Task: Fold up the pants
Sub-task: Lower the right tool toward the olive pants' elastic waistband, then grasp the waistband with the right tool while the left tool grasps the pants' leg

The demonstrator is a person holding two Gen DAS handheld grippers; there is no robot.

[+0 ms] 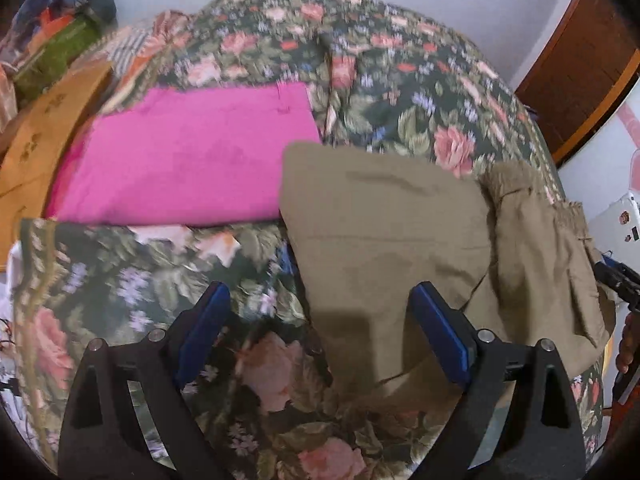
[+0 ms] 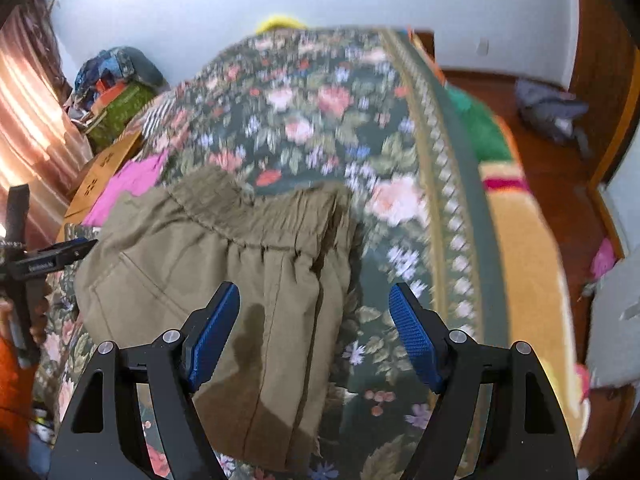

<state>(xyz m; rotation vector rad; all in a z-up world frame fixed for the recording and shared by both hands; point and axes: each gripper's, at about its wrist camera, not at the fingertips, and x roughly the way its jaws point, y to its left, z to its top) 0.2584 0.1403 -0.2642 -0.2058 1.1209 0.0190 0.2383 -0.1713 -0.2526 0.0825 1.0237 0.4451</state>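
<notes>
Left wrist view blurs the floral bedspread (image 1: pixel 400 92), yet we make out the khaki pants (image 1: pixel 384 216) lying folded on the bed, soft woven cloth with a gathered elastic waistband (image 2: pixel 256 216) toward the right. A flat pink cloth (image 1: pixel 188 156) lies beside them, its left end cut off. We hold both the left hand-held gripper (image 1: pixel 320 332) and the right hand-held gripper (image 2: pixel 314 332) released above the pants, ribbed blue pads apart, grasping nothing.

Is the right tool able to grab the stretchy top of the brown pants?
Probably yes. The right tool is open above the khaki pants, and nothing covers the waistband just ahead of it on the floral bedspread.
</notes>
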